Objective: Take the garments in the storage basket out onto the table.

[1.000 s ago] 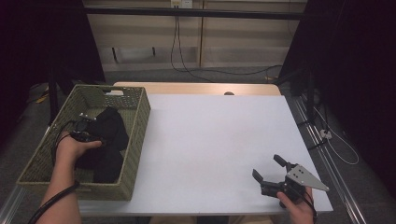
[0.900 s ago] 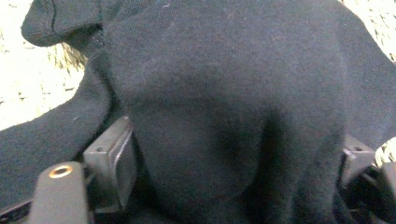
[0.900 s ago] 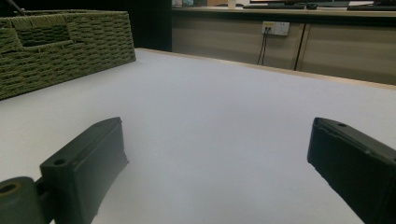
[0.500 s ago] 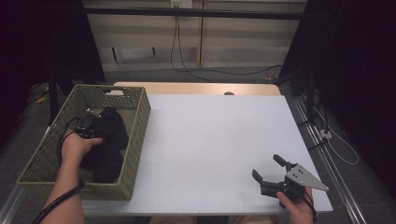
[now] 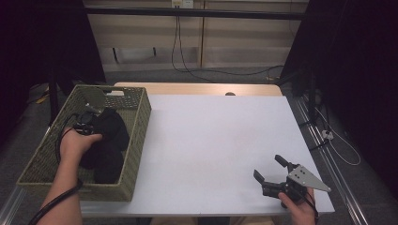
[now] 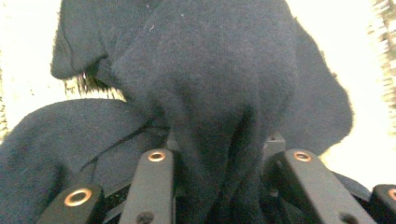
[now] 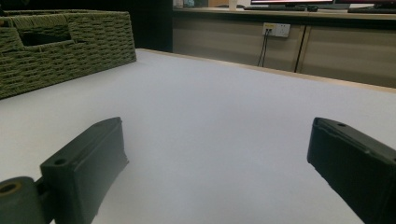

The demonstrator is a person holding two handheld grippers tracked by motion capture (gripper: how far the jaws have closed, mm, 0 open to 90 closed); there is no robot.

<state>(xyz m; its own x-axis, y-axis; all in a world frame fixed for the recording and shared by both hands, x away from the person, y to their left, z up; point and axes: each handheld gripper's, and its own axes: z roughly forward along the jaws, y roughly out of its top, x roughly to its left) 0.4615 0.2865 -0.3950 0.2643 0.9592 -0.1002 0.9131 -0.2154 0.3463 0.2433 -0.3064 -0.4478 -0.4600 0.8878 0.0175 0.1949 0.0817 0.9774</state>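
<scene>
A green woven basket (image 5: 139,123) stands on the left of the white table (image 5: 216,136). Black cloth (image 5: 111,136) is heaped inside it. My left gripper (image 5: 89,123) reaches into the basket, with a hand around its body. In the left gripper view its jaws have just been closing, and a bunched fold of the black cloth (image 6: 210,70) is pinched between them at my left gripper (image 6: 219,158). My right gripper (image 5: 267,168) rests low at the table's near right edge, jaws wide apart with nothing between them. The right gripper view looks between those open jaws (image 7: 217,154) toward the basket (image 7: 70,42).
A wooden strip (image 5: 197,89) borders the table's far edge. Cables (image 5: 180,51) hang down the panelled wall behind. A metal rail (image 5: 324,154) runs along the right side. A black cable (image 5: 56,201) trails along the left forearm.
The left hand has risen a little inside the basket and drawn the black cloth up with it. The right gripper has stayed where it was.
</scene>
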